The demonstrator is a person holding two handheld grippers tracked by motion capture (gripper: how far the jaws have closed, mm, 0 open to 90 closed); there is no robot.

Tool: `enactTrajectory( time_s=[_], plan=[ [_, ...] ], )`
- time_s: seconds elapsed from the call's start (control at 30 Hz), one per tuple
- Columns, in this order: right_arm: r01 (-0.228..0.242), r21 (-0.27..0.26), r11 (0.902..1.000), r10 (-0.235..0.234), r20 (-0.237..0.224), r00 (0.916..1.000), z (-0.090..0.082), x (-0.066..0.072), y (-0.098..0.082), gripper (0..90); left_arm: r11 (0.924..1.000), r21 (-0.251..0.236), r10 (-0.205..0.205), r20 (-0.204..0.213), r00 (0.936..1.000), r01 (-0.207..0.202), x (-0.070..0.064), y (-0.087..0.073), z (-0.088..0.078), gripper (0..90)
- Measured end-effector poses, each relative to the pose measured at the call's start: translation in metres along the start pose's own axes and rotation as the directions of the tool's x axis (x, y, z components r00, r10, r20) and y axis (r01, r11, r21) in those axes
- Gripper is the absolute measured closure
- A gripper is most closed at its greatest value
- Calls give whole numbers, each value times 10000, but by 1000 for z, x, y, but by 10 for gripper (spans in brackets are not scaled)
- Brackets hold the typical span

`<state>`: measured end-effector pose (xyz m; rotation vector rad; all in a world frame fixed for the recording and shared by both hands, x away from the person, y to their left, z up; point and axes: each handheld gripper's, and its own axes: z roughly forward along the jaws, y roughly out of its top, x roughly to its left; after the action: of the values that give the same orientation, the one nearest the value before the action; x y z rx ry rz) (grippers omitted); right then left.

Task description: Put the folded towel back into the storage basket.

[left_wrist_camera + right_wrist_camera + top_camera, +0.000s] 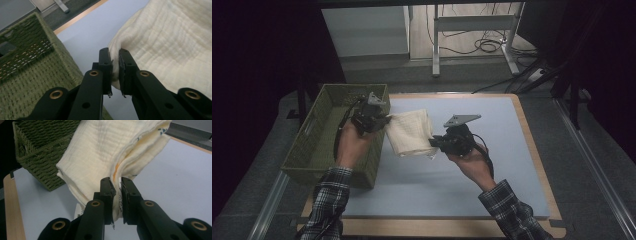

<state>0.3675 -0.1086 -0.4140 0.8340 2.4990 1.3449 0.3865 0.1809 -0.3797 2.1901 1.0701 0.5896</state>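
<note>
Two grippers carry one folded cream cloth (411, 132) beside the green woven basket (314, 145), just right of its near wall, above the blue surface (472, 175). We judge the wide cloth may catch the basket rim or sag and unfold, because we hold only thin edges. The left gripper (382, 120) is clamped on the edge nearest the basket, the right gripper (434, 141) on the far edge.

Cloth (410, 132) right of basket (314, 145)
</note>
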Motion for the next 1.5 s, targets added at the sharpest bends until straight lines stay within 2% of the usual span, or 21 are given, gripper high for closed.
enactTrajectory(
  time_s=[0.53, 0.87, 1.13, 1.5],
  plan=[
    [76, -146, 9999, -81, -354, 9993, 24, 16, 28, 804, 9998, 121, -173, -433, 9989, 179, 28, -9, -29, 827],
    [137, -249, 9996, -150, -528, 9985, 42, 29, 46, 804, 9987, 111, -481, -807, 9956, 492, 48, -21, -45, 828],
    [276, -247, 9993, -293, -710, 9970, 65, 46, 57, 804, 9971, 107, -736, -1122, 9910, 753, 65, -35, -58, 828],
    [542, -318, 9980, -574, -1104, 9922, 93, 74, 74, 803, 9927, 236, -1126, -1619, 9804, 1179, 86, -56, -77, 828]
  ],
)
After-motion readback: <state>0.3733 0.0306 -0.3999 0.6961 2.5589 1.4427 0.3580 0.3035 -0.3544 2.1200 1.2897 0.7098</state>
